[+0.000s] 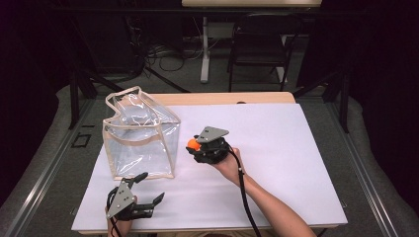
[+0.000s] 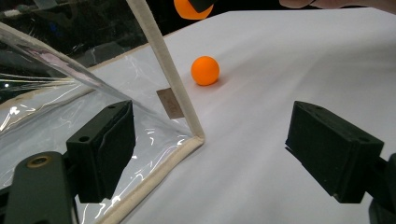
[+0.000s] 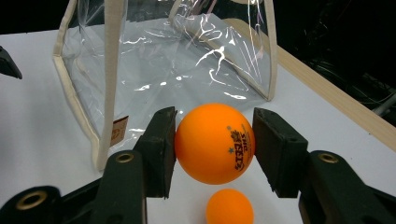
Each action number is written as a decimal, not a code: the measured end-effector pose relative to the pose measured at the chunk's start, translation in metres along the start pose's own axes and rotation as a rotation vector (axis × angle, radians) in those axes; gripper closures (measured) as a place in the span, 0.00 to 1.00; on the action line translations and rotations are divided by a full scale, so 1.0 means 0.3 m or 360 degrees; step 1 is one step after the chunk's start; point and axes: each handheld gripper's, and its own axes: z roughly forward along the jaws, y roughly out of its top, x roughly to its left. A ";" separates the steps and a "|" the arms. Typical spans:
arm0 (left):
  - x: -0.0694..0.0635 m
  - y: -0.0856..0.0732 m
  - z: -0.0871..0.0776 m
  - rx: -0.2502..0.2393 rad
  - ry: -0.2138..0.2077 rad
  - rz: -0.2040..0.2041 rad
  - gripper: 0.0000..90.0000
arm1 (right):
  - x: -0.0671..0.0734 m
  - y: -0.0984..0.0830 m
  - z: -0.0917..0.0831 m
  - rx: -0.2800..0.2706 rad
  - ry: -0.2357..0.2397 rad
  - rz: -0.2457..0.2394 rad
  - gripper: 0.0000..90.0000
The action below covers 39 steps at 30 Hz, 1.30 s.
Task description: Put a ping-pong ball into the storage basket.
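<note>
An orange ping-pong ball with printed lettering is pinched between the two black jaws of the right gripper, which is closed on it from both sides and held a little above the white table surface, just to the right of a clear plastic bag with cream fabric trim. The bag stands upright with its top open. A second orange ball lies loose on the table directly beneath the held one, near the bag's front corner. The left gripper rests low at the near left edge of the table, its jaws spread wide and empty, pointing at the bag's bottom corner. The step in hand looks like carrying the held ball into the bag. To do it well, lift the ball clear above the trimmed rim, center it over the opening, then part the jaws; the free gripper could steady the flimsy wall so it does not fold.
</note>
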 end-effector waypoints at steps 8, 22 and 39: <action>0.000 0.000 0.000 0.0001 0.0001 0.0001 0.17 | -0.008 0.021 -0.010 -0.0011 -0.0005 -0.0012 0.56; -0.001 0.000 0.001 0.0000 -0.0003 -0.0003 0.17 | -0.014 0.058 -0.023 -0.0022 -0.0018 -0.0041 0.56; -0.001 0.000 0.001 -0.0001 -0.0001 -0.0003 0.17 | -0.019 0.103 -0.030 -0.0028 -0.0021 -0.0076 0.56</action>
